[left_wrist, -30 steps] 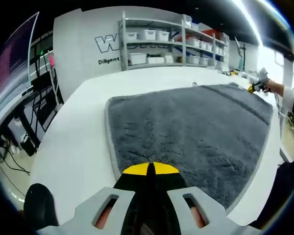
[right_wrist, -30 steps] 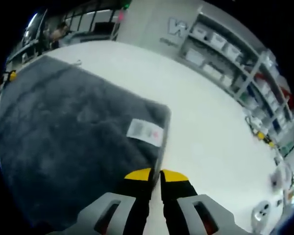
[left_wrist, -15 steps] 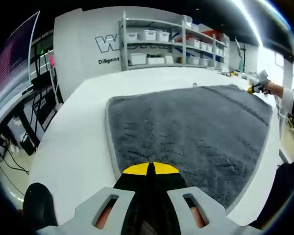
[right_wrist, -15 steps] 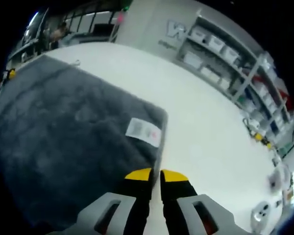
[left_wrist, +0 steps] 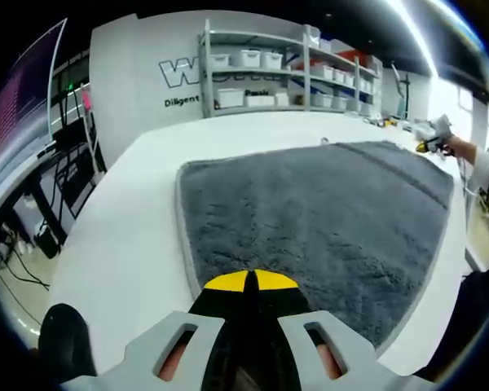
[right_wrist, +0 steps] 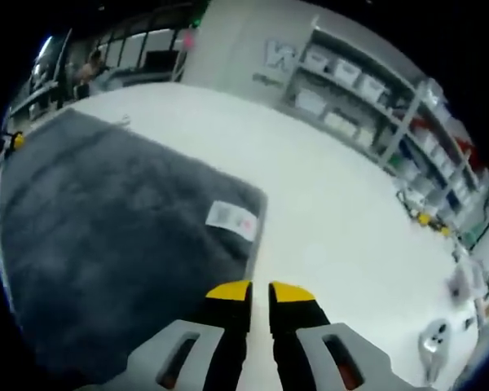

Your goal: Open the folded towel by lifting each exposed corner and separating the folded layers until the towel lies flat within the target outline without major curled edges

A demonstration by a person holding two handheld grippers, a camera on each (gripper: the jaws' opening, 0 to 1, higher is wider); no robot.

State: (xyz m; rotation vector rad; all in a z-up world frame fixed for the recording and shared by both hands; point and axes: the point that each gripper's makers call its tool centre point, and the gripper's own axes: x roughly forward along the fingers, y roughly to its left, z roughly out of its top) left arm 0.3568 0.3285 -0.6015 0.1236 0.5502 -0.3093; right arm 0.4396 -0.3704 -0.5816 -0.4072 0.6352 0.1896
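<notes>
A grey plush towel [left_wrist: 310,212] lies spread out on the white table [left_wrist: 130,236]. My left gripper [left_wrist: 251,281] is at the towel's near corner with its yellow-tipped jaws pressed together. The corner runs in under them. In the right gripper view the same towel [right_wrist: 106,220] shows a white label [right_wrist: 232,218] near its corner. My right gripper [right_wrist: 261,291] hovers just off that corner, jaws a narrow gap apart with bare table between them. A hand holds the right gripper [left_wrist: 433,134] at the towel's far right corner. The left gripper [right_wrist: 15,142] sits at the towel's far left corner.
Shelves with white bins [left_wrist: 253,77] stand against the lettered wall behind the table. Small white and yellow items [right_wrist: 436,346] lie on the table to the right. The table's edge [left_wrist: 73,269] drops off on the left, with desks and cables beyond.
My right gripper has let go of the towel's edge, its jaws have parted a little, and it has drawn back and up from the corner. The left gripper has not moved.
</notes>
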